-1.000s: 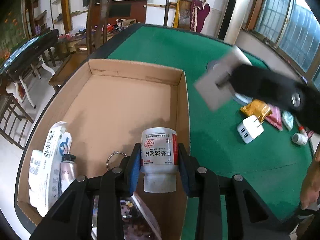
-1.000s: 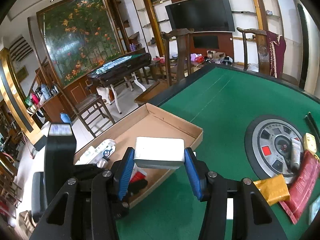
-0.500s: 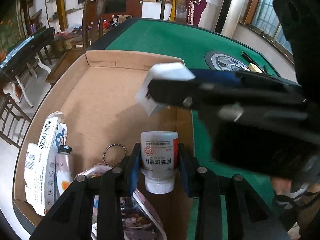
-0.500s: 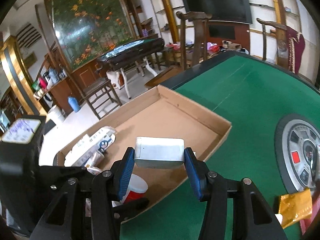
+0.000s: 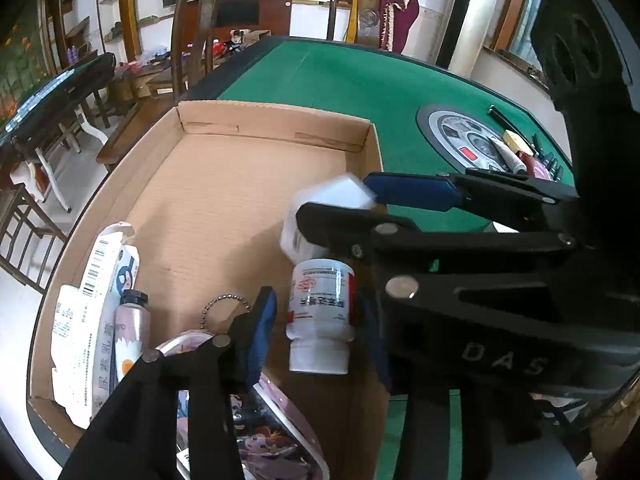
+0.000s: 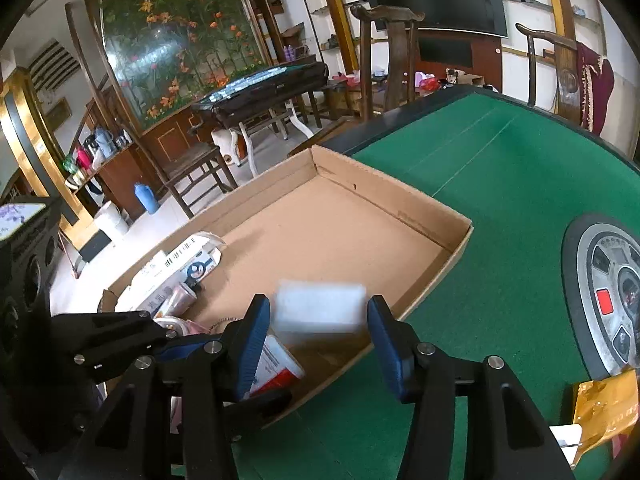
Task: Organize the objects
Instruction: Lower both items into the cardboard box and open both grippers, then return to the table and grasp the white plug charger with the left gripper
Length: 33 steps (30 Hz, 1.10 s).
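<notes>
- The white pill bottle (image 5: 320, 312) with a red-and-white label sits cap-down inside the cardboard box (image 5: 240, 128), close to the box's near right wall.
- The left gripper (image 5: 316, 320) straddles that bottle; its jaws are opening, the blue pads standing off the bottle's sides with a visible gap on the left, so the bottle is between them but not pinched.
- The white charger block (image 6: 320, 308) hangs just above the box's near right corner, directly over the pill bottle, a little blurred.
- The right gripper (image 6: 318, 328) pinches the block between its two blue pads, one on each end; in the left wrist view it reaches in across the box's right wall.
- Further inside the box, along its left wall, lie a white paper packet (image 5: 92, 304) with a barcode and a small pink tube (image 5: 130, 332) with a black cap.
- A bead chain (image 5: 224, 308) lies on the box floor between the tube and the bottle, and a pink printed card (image 5: 272, 432) sits at the box's near edge under the left gripper.
- The rest of the box floor is bare cardboard.
- The box rests on a green felt table (image 6: 500, 200), at the table's left edge.
- To the right of the box on the felt is a round grey control panel (image 6: 604, 292), with a yellow pouch (image 6: 600, 408) nearer the camera.
</notes>
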Each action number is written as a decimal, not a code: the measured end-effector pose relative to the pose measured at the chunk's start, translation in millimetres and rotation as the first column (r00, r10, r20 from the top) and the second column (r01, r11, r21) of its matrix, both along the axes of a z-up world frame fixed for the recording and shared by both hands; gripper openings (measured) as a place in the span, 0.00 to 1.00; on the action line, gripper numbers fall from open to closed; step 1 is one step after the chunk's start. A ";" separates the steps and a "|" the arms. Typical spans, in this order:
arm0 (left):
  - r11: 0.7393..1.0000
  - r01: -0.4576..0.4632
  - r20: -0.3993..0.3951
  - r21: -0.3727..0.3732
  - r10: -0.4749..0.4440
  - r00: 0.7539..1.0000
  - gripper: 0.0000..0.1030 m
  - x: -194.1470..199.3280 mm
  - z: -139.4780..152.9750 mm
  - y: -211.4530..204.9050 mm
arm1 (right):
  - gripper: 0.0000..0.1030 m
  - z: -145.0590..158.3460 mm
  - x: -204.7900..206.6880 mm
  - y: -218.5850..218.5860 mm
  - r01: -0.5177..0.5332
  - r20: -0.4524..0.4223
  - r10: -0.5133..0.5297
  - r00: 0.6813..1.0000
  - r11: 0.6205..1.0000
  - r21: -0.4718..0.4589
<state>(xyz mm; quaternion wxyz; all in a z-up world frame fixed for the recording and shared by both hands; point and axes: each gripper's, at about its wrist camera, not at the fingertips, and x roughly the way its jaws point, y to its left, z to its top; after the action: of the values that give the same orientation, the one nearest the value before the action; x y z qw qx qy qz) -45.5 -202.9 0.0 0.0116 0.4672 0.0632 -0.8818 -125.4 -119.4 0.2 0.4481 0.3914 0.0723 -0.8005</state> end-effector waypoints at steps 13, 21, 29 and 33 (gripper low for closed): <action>0.999 -0.043 -0.042 -0.010 0.043 0.998 0.53 18.5 20.0 -4.2 | 0.57 24.6 3.8 32.0 0.077 -0.015 -0.078 0.997 0.995 -0.057; 1.000 -0.016 -0.077 0.009 0.016 0.997 0.59 22.1 32.8 16.4 | 0.85 32.9 16.8 95.0 0.165 0.018 -0.164 0.986 0.980 -0.114; 0.997 0.074 -0.097 0.014 -0.072 0.993 0.72 21.2 35.1 57.2 | 1.00 17.4 59.1 179.2 0.247 0.082 -0.238 0.968 0.959 -0.141; 0.990 0.138 -0.070 0.014 -0.137 0.988 0.72 11.7 26.7 85.4 | 1.00 4.6 70.1 213.0 0.314 0.131 -0.297 0.946 0.939 -0.140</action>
<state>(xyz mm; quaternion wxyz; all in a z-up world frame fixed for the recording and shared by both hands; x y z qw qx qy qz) -33.8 -117.5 26.7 -0.0559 0.4400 0.0395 -0.8954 -55.4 93.6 4.8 0.3514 0.4033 -0.0777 -0.8413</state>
